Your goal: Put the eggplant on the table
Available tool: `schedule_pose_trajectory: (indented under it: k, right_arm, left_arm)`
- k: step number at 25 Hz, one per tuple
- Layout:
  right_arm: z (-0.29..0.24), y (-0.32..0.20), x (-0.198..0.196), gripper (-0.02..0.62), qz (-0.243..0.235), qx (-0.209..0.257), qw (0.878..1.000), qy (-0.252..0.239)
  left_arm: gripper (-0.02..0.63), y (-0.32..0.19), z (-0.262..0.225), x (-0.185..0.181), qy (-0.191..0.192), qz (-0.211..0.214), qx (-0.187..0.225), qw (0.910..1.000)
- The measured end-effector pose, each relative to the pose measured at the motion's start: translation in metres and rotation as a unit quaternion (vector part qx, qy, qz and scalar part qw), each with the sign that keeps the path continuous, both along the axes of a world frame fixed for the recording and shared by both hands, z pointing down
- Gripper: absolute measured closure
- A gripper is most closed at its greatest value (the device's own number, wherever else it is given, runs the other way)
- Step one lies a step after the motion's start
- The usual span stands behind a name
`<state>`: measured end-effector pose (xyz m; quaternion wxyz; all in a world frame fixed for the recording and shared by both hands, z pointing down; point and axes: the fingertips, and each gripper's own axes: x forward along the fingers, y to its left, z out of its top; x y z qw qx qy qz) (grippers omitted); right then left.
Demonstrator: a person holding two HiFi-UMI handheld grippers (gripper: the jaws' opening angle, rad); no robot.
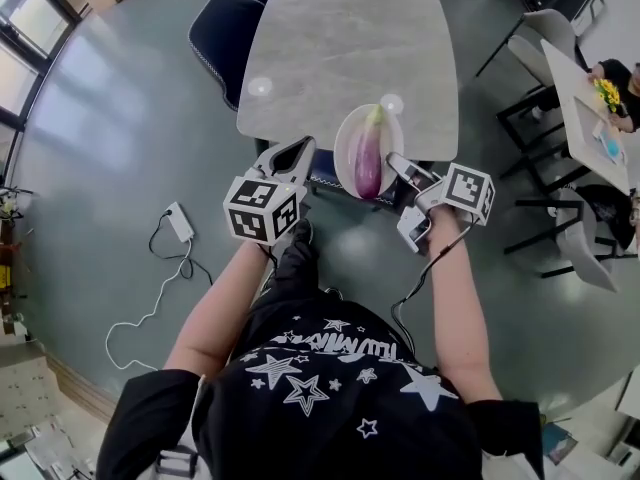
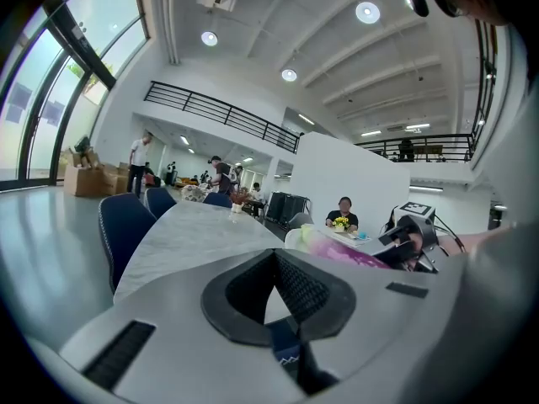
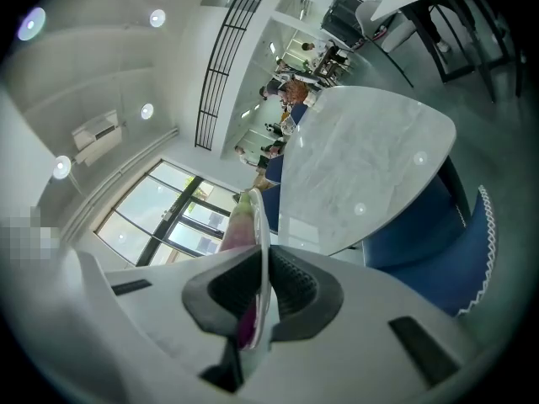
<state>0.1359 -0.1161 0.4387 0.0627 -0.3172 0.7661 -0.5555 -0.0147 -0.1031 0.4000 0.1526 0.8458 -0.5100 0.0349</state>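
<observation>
While my right gripper [image 3: 261, 272] pinches the thin rim of the white plate [image 1: 346, 140], the eggplant [image 1: 368, 160] lies loose on it at the near edge of the table [image 1: 350, 38]. My left gripper [image 2: 274, 268] waits beside it, jaws together on nothing. Glossy, firm and probably prone to rolling, it looks best gripped mid-body.

A grey floor [image 1: 110, 138] is seen all around. A long grey table [image 1: 340, 38] is set on it, and dark blue chairs [image 1: 222, 28] are pushed up to its left side. A white cable [image 1: 150, 303] is left lying on the floor. Tall windows [image 2: 38, 99] are seen at the left. Round lamps [image 2: 367, 12] are lit in the white ceiling [image 2: 269, 15]. A black railing [image 2: 219, 112] is fixed high up.
</observation>
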Motion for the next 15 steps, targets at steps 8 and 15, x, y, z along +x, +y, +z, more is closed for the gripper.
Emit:
schedule_pose_trajectory:
  k: [8, 15]
  right_arm:
    - [0.006, -0.101, -0.019, 0.574, 0.021, -0.021, 1.0, 0.006]
    - [0.004, -0.161, -0.04, 0.574, 0.043, -0.027, 0.999, 0.01]
  left_arm:
    - [0.598, -0.111, 0.004, -0.019, 0.005, 0.027, -0.014, 0.9995]
    - [0.598, -0.177, 0.008, -0.04, 0.014, 0.045, -0.023, 0.9986]
